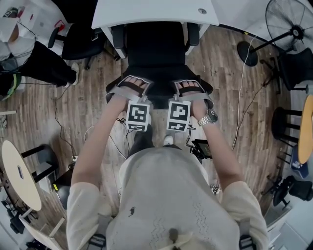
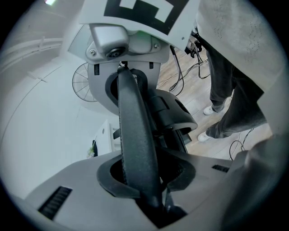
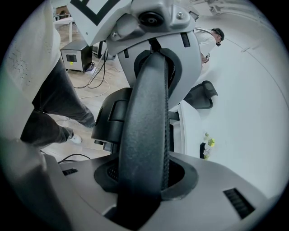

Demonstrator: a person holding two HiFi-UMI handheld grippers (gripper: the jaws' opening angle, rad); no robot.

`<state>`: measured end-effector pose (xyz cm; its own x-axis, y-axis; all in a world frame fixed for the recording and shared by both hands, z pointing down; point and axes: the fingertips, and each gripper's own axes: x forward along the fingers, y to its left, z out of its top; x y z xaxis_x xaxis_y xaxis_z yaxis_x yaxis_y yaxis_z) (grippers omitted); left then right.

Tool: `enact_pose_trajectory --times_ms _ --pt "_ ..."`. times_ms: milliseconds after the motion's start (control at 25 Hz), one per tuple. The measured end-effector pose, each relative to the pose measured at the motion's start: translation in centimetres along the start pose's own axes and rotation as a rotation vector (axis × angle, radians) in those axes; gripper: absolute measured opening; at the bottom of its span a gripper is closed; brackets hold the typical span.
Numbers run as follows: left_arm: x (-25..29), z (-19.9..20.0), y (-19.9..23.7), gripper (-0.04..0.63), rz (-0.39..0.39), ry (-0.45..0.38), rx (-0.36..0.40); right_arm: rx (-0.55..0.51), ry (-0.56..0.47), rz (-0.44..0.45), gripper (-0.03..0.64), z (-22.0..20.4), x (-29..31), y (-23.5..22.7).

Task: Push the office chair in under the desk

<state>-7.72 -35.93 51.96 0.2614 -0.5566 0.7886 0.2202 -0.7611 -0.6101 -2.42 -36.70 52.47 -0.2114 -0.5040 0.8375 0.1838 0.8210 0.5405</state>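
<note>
The black office chair point(image 1: 155, 49) stands in front of me, its seat partly under the white desk point(image 1: 151, 12). Both grippers hold the top rim of its backrest side by side. My left gripper point(image 1: 133, 88) is shut on the rim left of centre, and my right gripper point(image 1: 190, 88) is shut on it right of centre. In the left gripper view the padded rim point(image 2: 135, 135) runs up between my left gripper's point(image 2: 144, 180) jaws to the other gripper. In the right gripper view the same rim point(image 3: 146, 117) fills my right gripper point(image 3: 144, 180).
A second black chair point(image 1: 80, 44) stands left of the desk, beside a person in black point(image 1: 34, 63). A floor fan point(image 1: 288, 29) and stools point(image 1: 286, 122) are at the right. Cables point(image 1: 242, 97) trail over the wooden floor. A round table point(image 1: 19, 176) is at my lower left.
</note>
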Motion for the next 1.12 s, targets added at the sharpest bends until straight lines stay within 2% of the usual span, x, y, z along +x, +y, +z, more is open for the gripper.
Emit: enact_pose_trajectory --times_ms 680,1120 --pt "0.8 -4.0 1.8 0.137 -0.003 -0.024 0.028 0.025 0.016 0.0 0.172 2.2 2.1 -3.2" --pt "1.2 -6.7 2.6 0.137 0.001 -0.026 0.021 0.026 0.023 0.001 0.173 3.9 3.4 -4.9"
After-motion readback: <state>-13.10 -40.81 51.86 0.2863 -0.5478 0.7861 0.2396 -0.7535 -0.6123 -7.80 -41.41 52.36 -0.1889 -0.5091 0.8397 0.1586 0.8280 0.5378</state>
